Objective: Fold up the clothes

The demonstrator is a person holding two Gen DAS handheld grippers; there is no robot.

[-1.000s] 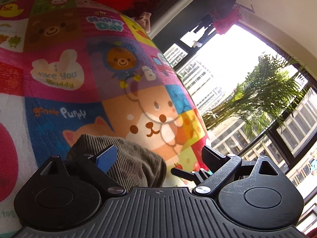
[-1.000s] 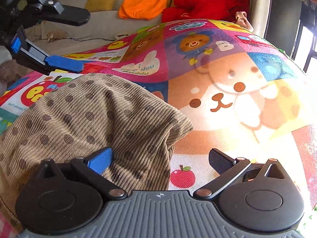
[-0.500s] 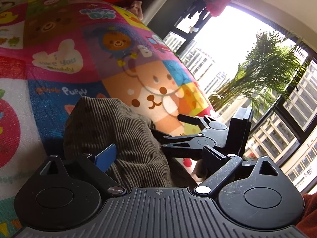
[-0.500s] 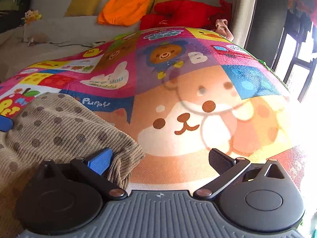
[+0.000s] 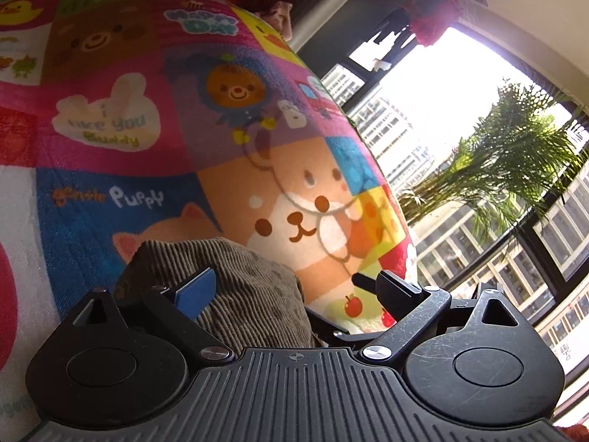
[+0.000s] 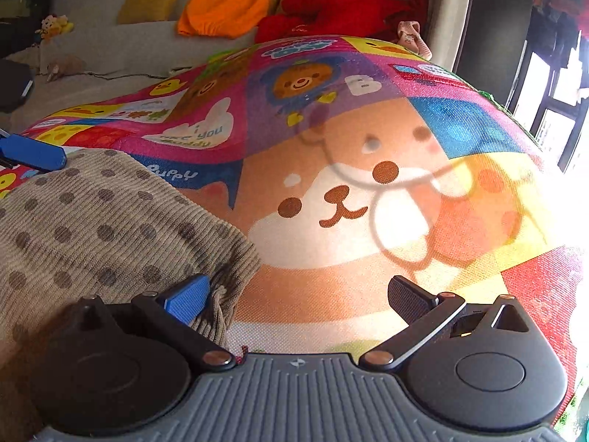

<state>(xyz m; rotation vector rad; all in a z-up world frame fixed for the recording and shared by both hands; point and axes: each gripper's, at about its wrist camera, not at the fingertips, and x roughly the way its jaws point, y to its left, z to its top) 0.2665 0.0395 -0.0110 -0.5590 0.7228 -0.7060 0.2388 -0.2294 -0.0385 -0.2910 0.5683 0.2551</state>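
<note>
A cartoon play mat (image 6: pixel 368 191) is spreading out ahead of both pairs of fingers. On it, a brown dotted corduroy garment (image 6: pixel 110 228) is lying bunched, reaching just past the right gripper's (image 6: pixel 298 296) blue left finger. The left gripper (image 5: pixel 296 291) is hovering with fingers spread, the garment (image 5: pixel 235 294) lying between them. Both grippers are gaping wide, pinching nothing.

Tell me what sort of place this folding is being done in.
Most likely a living room in a high-rise flat. A colourful cartoon-animal play mat covers the floor, a pale sofa with yellow cushions and orange and red clothes stands behind it, and a large dark-framed window looks onto tower blocks.
</note>
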